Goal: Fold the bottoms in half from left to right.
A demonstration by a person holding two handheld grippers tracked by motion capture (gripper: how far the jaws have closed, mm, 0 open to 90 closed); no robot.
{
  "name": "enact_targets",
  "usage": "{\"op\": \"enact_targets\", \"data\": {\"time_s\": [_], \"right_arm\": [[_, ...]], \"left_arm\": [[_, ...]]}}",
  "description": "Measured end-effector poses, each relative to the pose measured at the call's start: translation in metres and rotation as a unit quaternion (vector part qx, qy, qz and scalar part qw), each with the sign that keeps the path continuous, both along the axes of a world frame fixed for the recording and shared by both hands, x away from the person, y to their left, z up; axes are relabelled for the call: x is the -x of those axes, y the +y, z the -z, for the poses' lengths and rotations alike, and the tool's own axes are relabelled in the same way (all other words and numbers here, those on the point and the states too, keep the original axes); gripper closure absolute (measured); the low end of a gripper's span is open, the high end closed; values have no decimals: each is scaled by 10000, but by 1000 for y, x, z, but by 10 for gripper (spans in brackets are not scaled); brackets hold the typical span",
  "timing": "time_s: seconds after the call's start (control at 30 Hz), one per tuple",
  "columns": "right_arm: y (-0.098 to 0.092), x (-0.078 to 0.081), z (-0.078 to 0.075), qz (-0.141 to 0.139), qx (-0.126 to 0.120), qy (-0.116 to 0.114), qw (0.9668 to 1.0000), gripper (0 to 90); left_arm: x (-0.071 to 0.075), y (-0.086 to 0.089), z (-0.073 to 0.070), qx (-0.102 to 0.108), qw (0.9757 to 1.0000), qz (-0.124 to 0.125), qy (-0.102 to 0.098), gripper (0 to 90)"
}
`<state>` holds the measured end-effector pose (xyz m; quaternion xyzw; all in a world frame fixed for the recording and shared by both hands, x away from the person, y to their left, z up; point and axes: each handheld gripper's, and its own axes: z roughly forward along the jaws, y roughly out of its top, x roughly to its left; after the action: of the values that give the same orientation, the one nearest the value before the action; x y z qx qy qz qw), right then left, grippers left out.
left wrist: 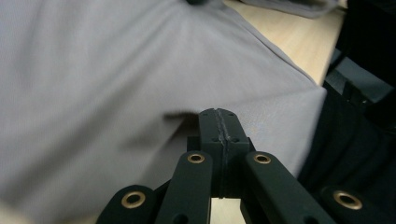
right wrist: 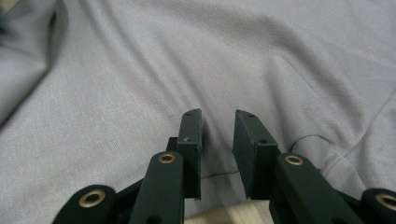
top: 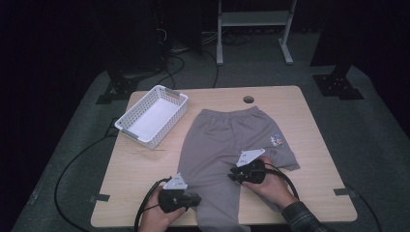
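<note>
The right gripper [right wrist: 217, 135] points down at the grey trousers [right wrist: 140, 70], its two black jaws standing apart with a gap between them. Wrinkled cloth spreads beyond the gripper, and a seam runs beside it. A sliver of pale surface [right wrist: 224, 215] shows beneath the gripper.

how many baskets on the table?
1. The white basket sits at the table's far left, left of the grey trousers and apart from them. No others show.

Grey trousers [top: 220, 145] lie flat on table.
</note>
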<state>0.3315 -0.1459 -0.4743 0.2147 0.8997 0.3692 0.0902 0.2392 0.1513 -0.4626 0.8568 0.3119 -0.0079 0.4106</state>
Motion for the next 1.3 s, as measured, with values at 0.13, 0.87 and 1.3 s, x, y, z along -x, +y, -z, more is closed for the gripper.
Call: {"op": "enact_targets", "data": {"time_s": [0.13,0.87,1.3], "right_arm": [[0,2,-1,25,41,-22,10000,721],[0,6,-4,36,145,-12,9999,607],[-62,14,-39,461,-474,-318,9973,597]], "left_arm": [[15,13,-1,-10,9999,-123,8,900],[0,36,-12,4,9952,-750,-634,580],[-69,-7,-4,-307,9942,-272,-992,525]]}}
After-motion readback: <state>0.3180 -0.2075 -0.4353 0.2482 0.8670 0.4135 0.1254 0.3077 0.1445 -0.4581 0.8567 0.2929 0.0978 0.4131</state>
